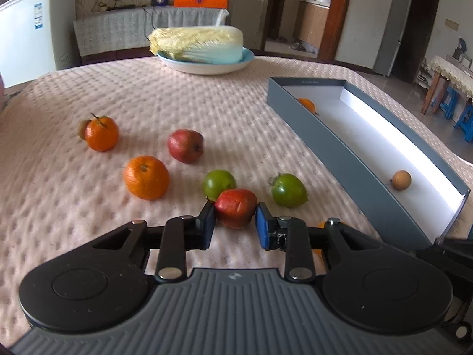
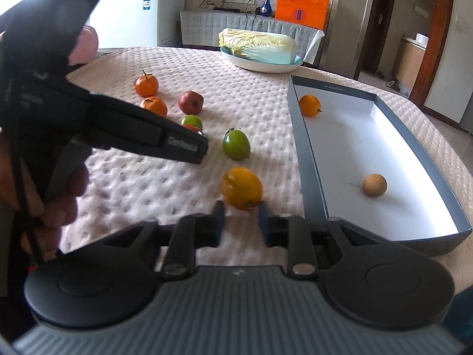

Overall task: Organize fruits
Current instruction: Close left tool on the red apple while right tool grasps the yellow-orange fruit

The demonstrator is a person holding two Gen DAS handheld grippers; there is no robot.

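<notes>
Up close, the left gripper (image 1: pixel 235 225) has its pads against both sides of a red fruit (image 1: pixel 235 208) on the quilted tablecloth (image 1: pixel 147 94), while the right gripper (image 2: pixel 241 222) stands parted around a yellow-orange fruit (image 2: pixel 242 188) — contact there cannot be told. Beyond lie two green fruits (image 1: pixel 288 190), two oranges (image 1: pixel 146 177) and a red apple (image 1: pixel 185 145). Farther right, the grey box (image 2: pixel 310 177) holds a small orange (image 2: pixel 309 105) and a brown round fruit (image 2: pixel 375 185) — a cabbage (image 1: pixel 196 44) sits on a plate (image 1: pixel 207 66) behind.
</notes>
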